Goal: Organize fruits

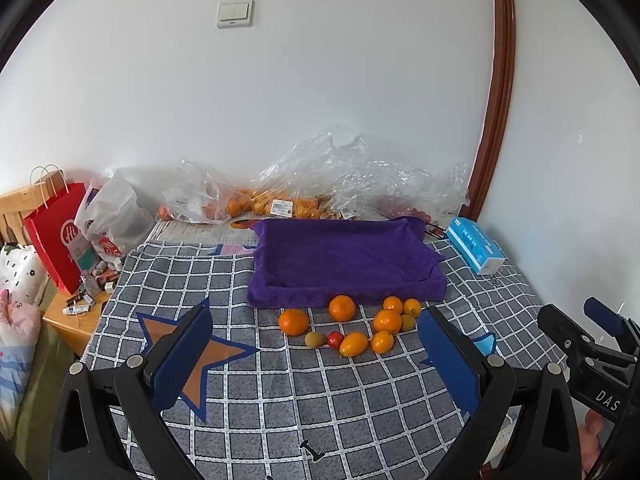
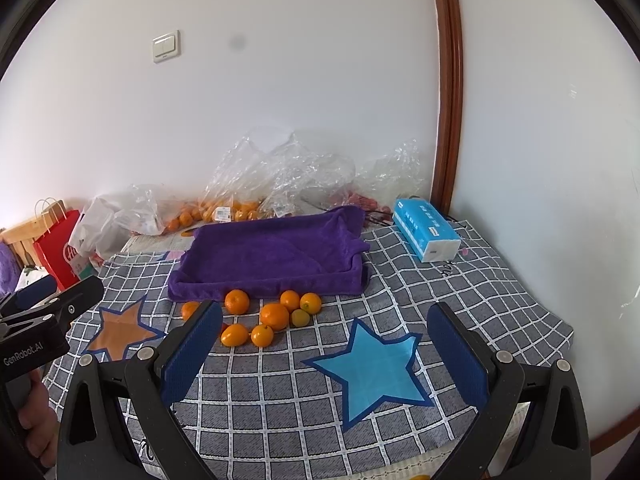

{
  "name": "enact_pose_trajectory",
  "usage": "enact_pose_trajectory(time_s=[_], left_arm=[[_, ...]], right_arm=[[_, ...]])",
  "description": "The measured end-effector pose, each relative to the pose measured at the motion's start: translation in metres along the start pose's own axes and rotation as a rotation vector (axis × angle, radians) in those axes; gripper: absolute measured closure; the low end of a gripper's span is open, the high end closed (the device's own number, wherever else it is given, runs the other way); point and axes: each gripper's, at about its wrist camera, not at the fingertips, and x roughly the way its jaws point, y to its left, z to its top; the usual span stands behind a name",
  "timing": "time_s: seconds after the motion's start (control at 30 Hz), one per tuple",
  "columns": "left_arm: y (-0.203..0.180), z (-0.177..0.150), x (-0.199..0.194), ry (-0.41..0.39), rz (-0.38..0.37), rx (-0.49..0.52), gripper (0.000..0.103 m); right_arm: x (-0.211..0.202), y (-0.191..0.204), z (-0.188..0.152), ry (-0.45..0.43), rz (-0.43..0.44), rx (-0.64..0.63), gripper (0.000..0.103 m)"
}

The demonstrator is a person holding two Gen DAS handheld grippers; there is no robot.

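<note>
Home bedroom: pillow (image 1: 16,272), wooden nightstand (image 1: 76,320), wall switch (image 1: 235,13).

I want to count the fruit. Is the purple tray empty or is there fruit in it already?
Empty. The purple tray shows only its purple cloth lining inside, in both views. The loose fruit all lies on the checked cloth in front of it.

"GenRobot.AI" on left gripper (image 2: 36,350)
</note>
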Motion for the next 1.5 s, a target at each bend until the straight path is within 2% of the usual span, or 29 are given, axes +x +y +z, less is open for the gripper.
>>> enact_pose_trajectory(time_s=[0.47, 0.77, 0.93, 1.07, 1.17, 1.3, 1.5], left_arm=[[0.002, 0.002, 0.002, 0.002, -0.015, 0.006, 0.0], [0.006, 0.002, 0.012, 0.01, 0.017, 0.013, 0.0], [0.011, 0.001, 0.021, 0.022, -0.006, 0.027, 0.0], [0.014, 0.001, 0.032, 0.026, -0.02, 0.032, 0.0], [0.018, 0.0, 0.043, 0.035, -0.005, 0.042, 0.0], [0.028, -0.003, 0.062, 0.067, 0.01, 0.021, 0.0], [0.041, -0.013, 0.095, 0.119, 0.017, 0.002, 0.0]], right_arm=[[-0.001, 0.001, 0.0, -0.005, 0.009, -0.002, 0.002], [0.008, 0.001, -0.001, -0.001, 0.022, 0.004, 0.002], [0.021, 0.001, -0.001, 0.012, 0.027, 0.005, 0.002], [0.037, 0.001, 0.0, 0.022, -0.007, 0.009, 0.001], [0.052, -0.001, -0.001, 0.045, -0.031, 0.029, 0.0], [0.073, -0.006, -0.005, 0.086, 0.002, 0.04, 0.0], [0.101, -0.009, -0.014, 0.098, -0.058, 0.029, 0.0]])
